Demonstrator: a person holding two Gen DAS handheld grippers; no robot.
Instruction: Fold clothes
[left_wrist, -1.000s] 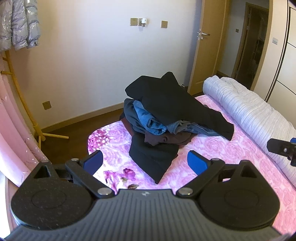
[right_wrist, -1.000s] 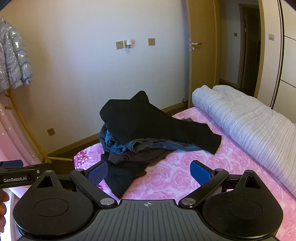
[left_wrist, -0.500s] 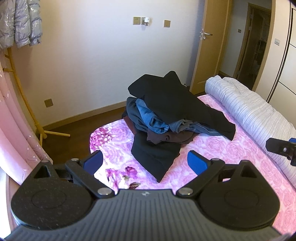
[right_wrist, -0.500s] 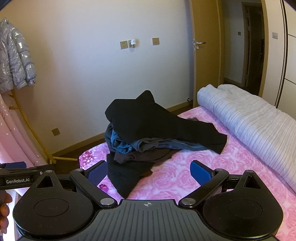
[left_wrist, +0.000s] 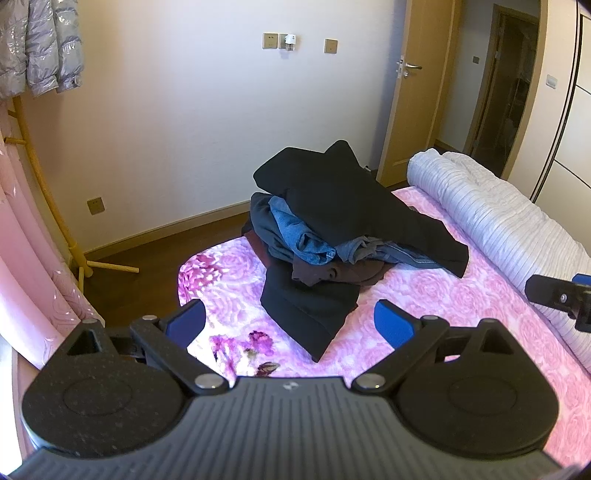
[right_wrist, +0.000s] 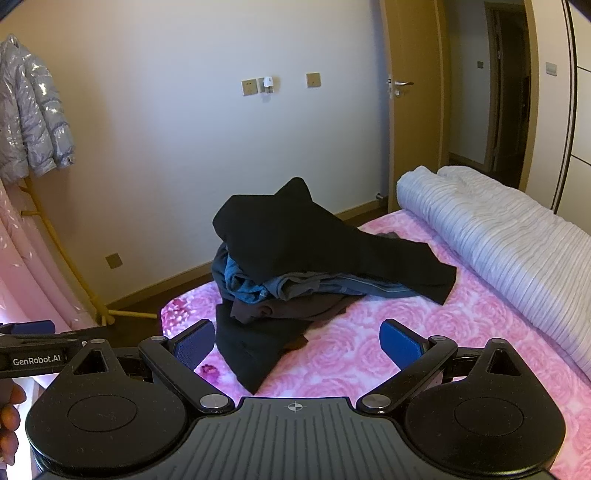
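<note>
I am holding both grippers above the near end of the bed, and nothing is folded yet; I judge this to be the approach, before the first garment is picked. My left gripper has its fingers spread wide and is pinching nothing. My right gripper is likewise spread and empty. From the left wrist view the right gripper's tip is showing at the right edge, beside me and apart from the clothes.

The clothes are lying in one heap near the far end of the bed, well ahead of both grippers. A black garment is draped over the top. Under it blue denim and a brown piece are bunching together. Another dark piece is spilling toward me, and its near corner is lying just ahead of my fingers.

The next move, as I judge it, is reaching for a single garment, probably the black one on top, and pulling it free of the heap onto open sheet. The layers are tangled, so one pull may drag others along.

The pink flowered sheet is looking soft. A rolled white quilt is lying along the right side. A silver jacket is hanging on a rack at left, and a wooden door is standing ahead.
</note>
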